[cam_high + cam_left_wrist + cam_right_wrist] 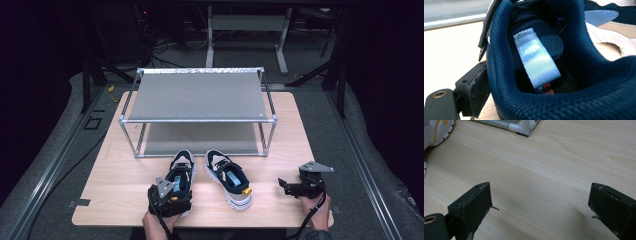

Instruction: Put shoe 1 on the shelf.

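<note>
Left shoe (182, 170): navy with a pale toe, on the table (115, 170) near the front edge, toe toward the rack (197, 95), heel toward the person. Left gripper (169, 199): at the heel of this shoe, held by the left hand (157, 222); in the left gripper view one black jaw sits against the outside of the navy heel collar while the other jaw is hidden by the shoe, so whether the jaws have clamped on the collar cannot be told. Tab (536, 58): light blue webbing loop, lying inside the collar against the dark mesh lining. Right shoe (228, 178): same colours, just beside the left shoe on its right, apart from it, toe also toward the rack, a small yellow piece at its heel end. Right gripper (295, 187): held by the right hand (316, 210) near the table's front right corner, well apart from both shoes; jaws spread wide over bare wood, nothing between them. Rack: two-tier metal frame with grey shelves, standing at the back of the table, both shelves bare.
</note>
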